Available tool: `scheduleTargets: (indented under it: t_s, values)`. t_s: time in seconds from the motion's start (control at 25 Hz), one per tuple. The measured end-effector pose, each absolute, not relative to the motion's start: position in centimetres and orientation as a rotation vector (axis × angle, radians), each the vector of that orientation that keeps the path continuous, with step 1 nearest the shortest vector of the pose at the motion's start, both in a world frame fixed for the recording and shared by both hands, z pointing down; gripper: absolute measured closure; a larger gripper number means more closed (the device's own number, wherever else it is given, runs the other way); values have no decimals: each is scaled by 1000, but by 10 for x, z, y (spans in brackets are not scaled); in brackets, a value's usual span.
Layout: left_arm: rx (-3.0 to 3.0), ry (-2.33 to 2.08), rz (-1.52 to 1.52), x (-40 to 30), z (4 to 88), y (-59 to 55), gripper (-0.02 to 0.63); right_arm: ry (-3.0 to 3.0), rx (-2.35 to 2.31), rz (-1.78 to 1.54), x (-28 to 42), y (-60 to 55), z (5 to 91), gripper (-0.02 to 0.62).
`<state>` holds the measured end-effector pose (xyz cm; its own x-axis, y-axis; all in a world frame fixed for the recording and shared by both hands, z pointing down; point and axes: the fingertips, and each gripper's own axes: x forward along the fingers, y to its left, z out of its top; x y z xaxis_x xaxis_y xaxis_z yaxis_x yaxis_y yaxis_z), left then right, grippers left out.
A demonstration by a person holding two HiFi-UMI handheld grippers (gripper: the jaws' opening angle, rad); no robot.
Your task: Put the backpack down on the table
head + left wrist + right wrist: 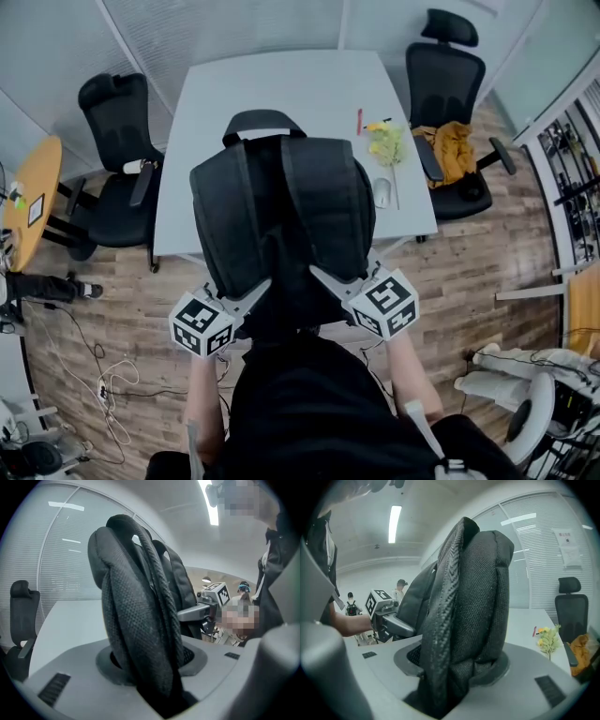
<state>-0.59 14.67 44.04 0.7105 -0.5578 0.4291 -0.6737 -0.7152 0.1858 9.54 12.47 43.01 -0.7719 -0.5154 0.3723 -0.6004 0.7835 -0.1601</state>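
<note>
The left gripper [261, 287] was clamped partway closed, its fingers [242, 302] on a black padded shoulder strap [140, 634]. The black fabric backpack [281, 216] was held upright over the near edge of the pale grey tabletop [309, 84]. The right gripper [319, 273] had its fingers [332, 280] likewise closed on the other padded strap [464, 620].

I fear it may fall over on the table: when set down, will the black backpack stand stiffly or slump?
Probably it slumps: the backpack is soft fabric, and its padded straps bunch and fold inside the left tool and right tool. It looks tall, so it may tip over. The rough mesh weave should resist slipping.
</note>
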Motion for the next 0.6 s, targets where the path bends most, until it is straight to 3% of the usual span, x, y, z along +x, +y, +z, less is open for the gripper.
scheduleTargets:
  t_s: [0.6]
  values:
    - [2635, -878, 432, -41, 434, 17, 425, -2582, 933, 382, 62, 4, 419, 372]
